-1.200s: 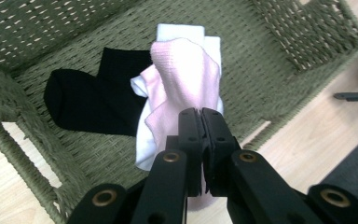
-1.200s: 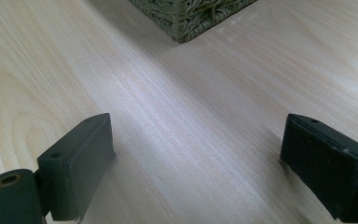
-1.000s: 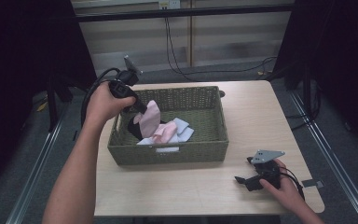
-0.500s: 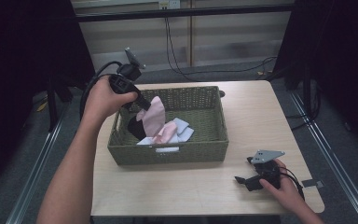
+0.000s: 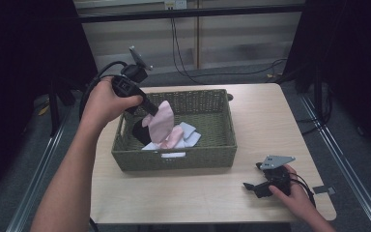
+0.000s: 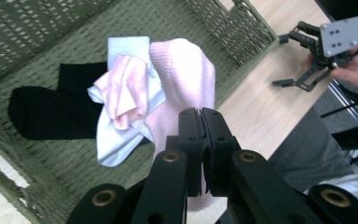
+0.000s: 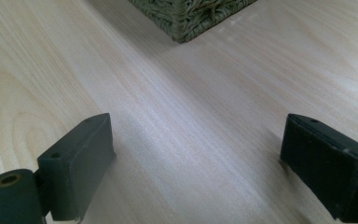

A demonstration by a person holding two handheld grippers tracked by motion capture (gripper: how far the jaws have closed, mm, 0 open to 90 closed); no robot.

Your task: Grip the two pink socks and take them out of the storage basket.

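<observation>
Over the left half of the woven basket point(image 5: 222, 145) we have the left gripper point(image 5: 150, 109) pinched on the pink sock point(image 5: 162, 121), jaws pressed together on the knit in the left gripper view, sock point(image 6: 186, 88) hanging from them above the pile. Below it lie the black sock point(image 6: 51, 112), a pale blue cloth point(image 6: 121, 135) and a lighter pink piece point(image 6: 121, 88), apparently apart from the held sock, though we can't tell if the hidden lower end touches. Step in hand, as we judge it: lift one sock out of the basket. To do it well we keep the pinch firm, raise straight up until the free end is above the rim, then carry it over the near wall to the bare table; dragging sideways too early risks snagging the weave or pulling the blue cloth along. The grip seems to sit near one edge of the sock, so slow travel, no jerks. Right gripper point(image 5: 261, 186) rests low on the table at near right, jaws spread wide with nothing between them in the right gripper view, well apart from the basket; we'd guess it's free to take the sock. Surface: light wood-grain table point(image 5: 270, 111), smooth, basket corner point(image 7: 191, 14) casting a soft shadow on it. Room: dark curtains left and right, pale panelled far wall, cables point(image 5: 188, 58) hanging down it, grey floor.
</observation>
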